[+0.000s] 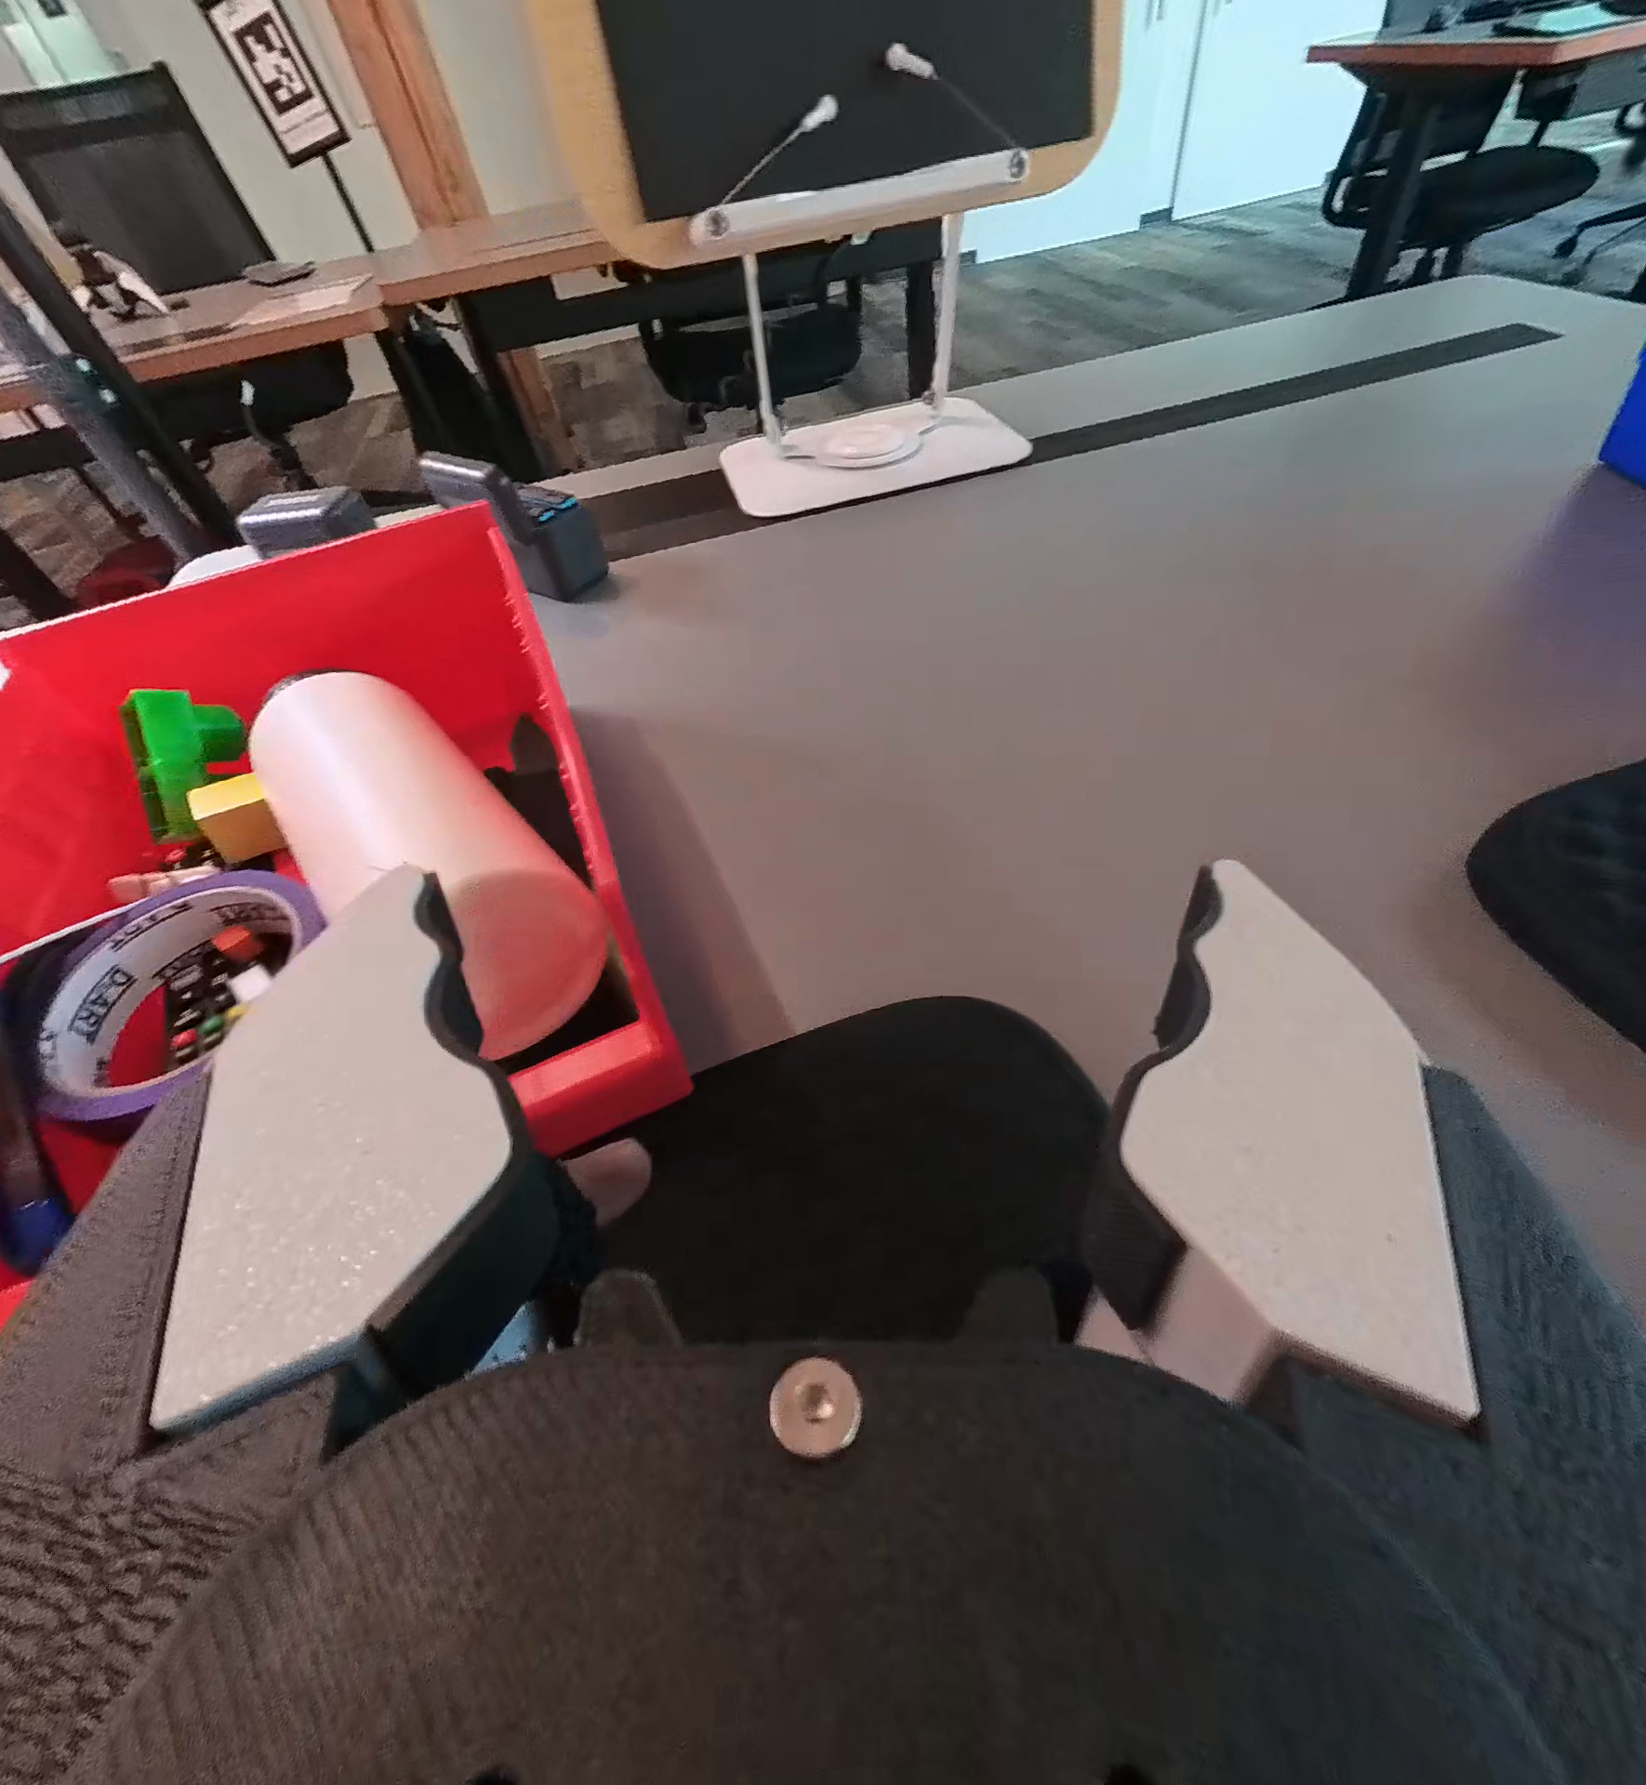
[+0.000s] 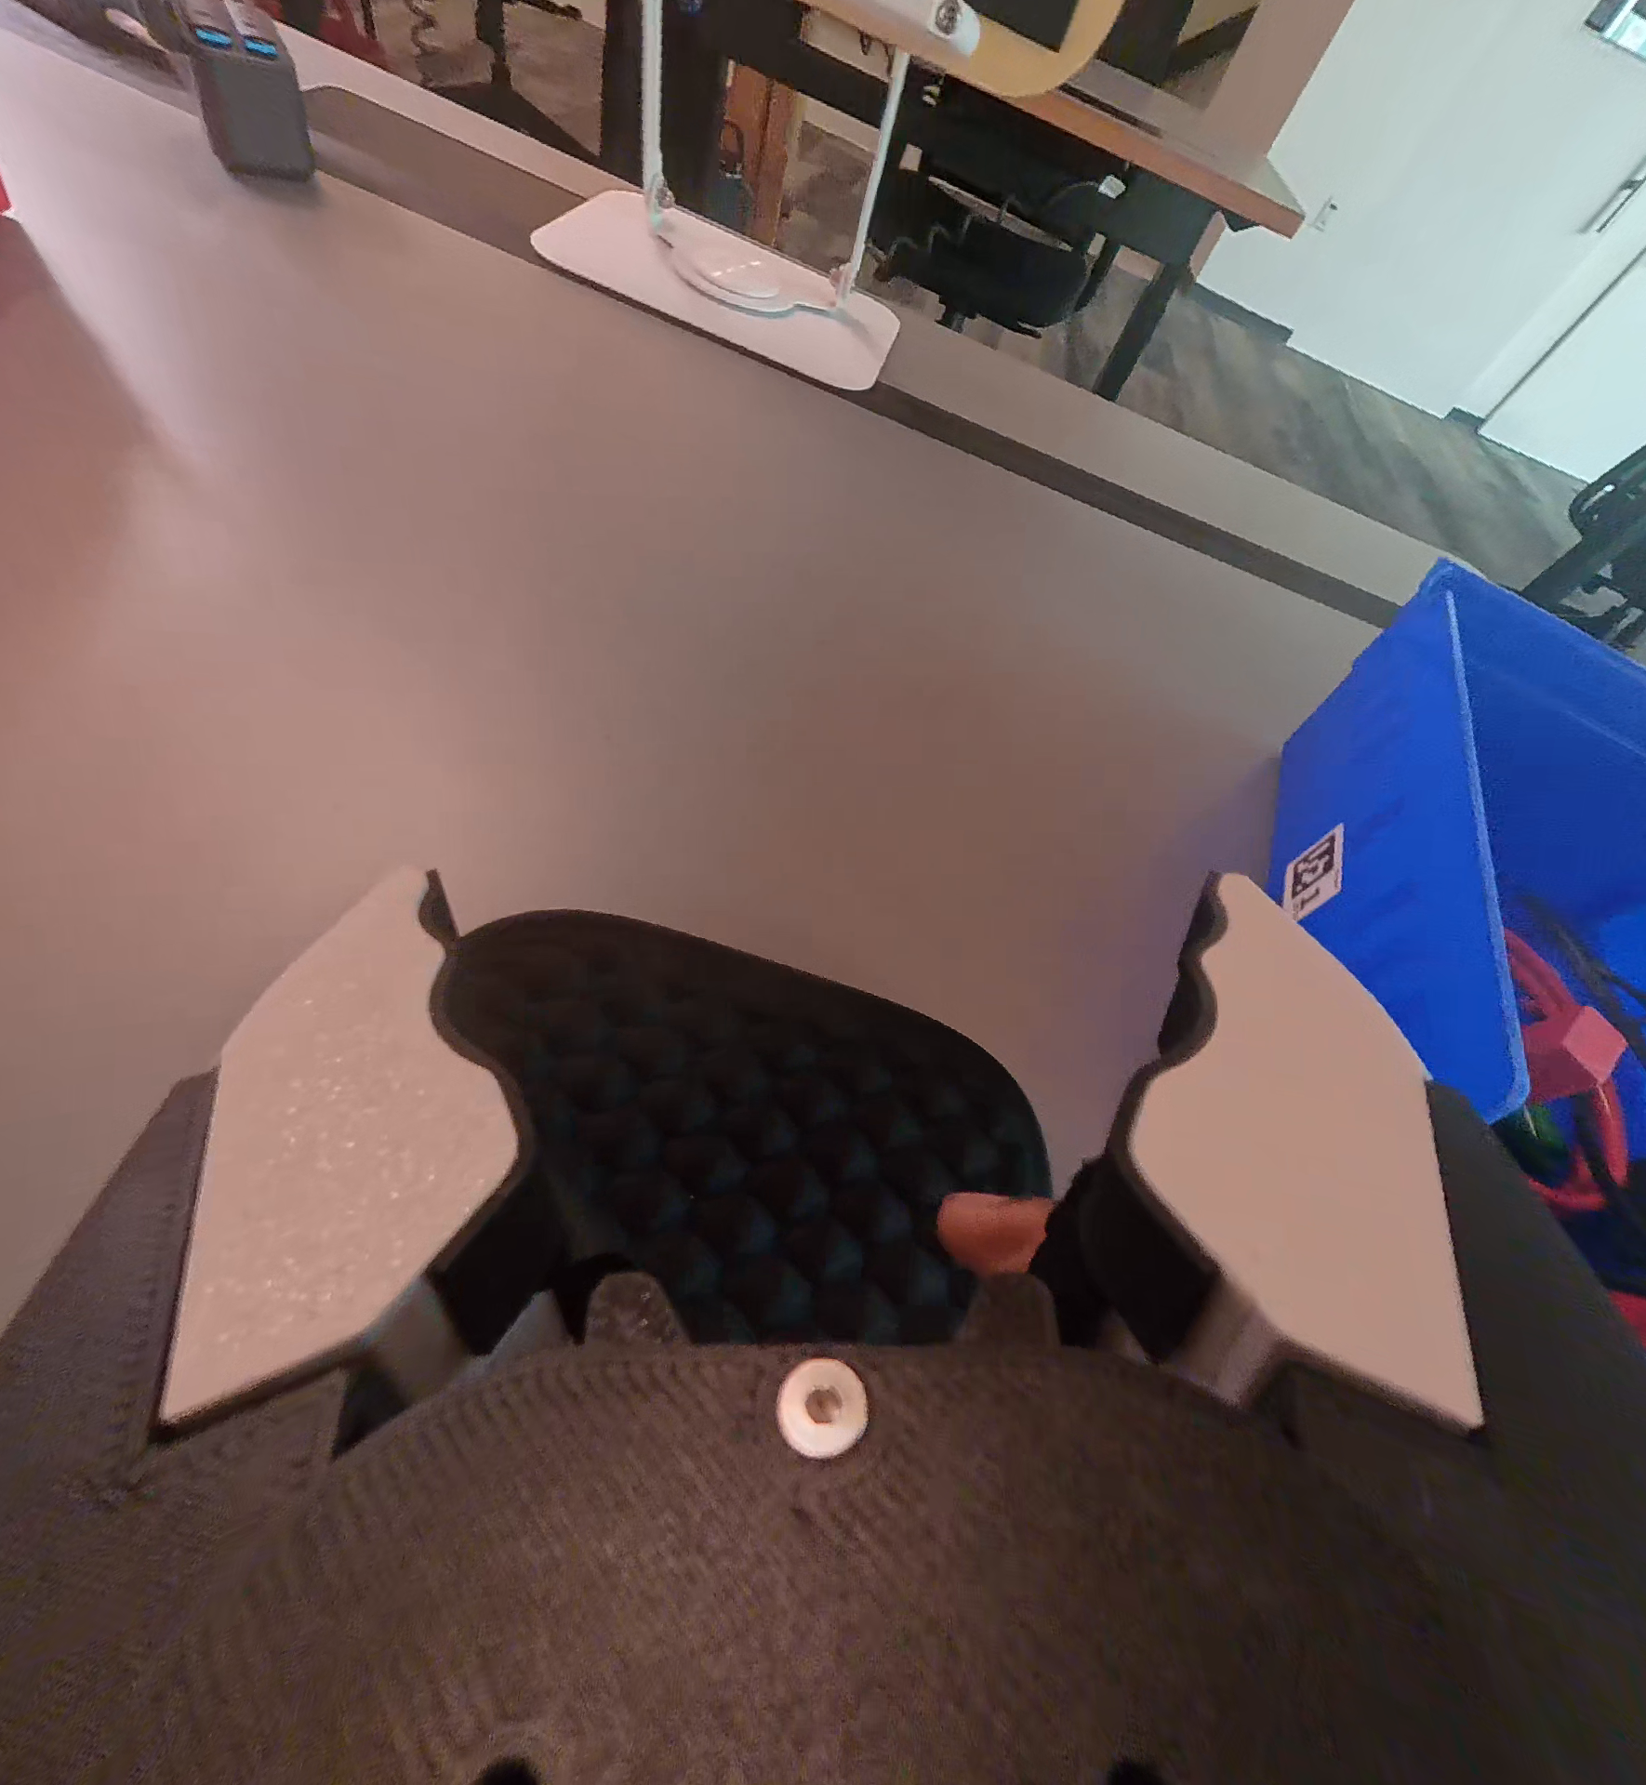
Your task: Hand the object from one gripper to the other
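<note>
Start of the hand-over, as judged: nothing is picked yet. Left gripper [image 1: 814, 966] and right gripper [image 2: 819, 976] both stand with jaws apart and empty above the table [image 1: 1041, 695]. The object is not singled out; one white cylinder [image 1: 413, 831], one tape roll [image 1: 162, 985] and one green block [image 1: 177, 758] lie in the one red bin [image 1: 597, 1072], beside the left gripper. Next move: left gripper reaches into that bin and closes. One blue bin [image 2: 1379, 821] sits at right.

Left gripper [image 1: 819, 966] fingers spread wide, empty, above grey table [image 1: 1041, 695]; red bin [image 1: 529, 618] beside, white cylinder [image 1: 413, 831] inside.
</note>
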`<state>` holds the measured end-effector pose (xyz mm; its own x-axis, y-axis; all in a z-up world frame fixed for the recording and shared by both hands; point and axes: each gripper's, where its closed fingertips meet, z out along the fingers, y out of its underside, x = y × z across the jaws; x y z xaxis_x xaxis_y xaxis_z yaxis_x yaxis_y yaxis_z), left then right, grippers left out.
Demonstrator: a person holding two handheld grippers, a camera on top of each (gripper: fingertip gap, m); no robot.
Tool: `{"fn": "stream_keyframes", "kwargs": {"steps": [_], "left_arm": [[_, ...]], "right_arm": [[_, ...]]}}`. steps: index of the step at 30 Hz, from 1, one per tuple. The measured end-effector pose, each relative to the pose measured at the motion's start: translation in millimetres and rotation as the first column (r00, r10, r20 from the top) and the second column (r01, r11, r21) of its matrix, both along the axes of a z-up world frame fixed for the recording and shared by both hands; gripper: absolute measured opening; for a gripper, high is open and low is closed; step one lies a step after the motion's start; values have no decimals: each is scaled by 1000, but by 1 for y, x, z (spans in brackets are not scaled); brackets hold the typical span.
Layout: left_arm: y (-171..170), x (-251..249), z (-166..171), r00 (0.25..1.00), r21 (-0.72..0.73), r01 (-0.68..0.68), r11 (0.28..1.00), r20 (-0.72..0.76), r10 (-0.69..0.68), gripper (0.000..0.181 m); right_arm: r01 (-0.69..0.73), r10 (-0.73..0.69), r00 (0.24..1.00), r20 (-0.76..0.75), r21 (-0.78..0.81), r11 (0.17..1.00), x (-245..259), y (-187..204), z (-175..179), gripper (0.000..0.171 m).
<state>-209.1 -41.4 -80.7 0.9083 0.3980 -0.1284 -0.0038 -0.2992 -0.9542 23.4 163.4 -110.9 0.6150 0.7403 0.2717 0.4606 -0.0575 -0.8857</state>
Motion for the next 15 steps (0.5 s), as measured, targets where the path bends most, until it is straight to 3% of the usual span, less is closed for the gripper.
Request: {"fn": "stream_keyframes", "kwargs": {"steps": [15], "left_arm": [[-39, -10, -9, 991, -51, -132, 990, -3, 133, 137]], "right_arm": [[-22, 22, 1000, -18, 2, 1000, 5, 9, 4, 135]]}}
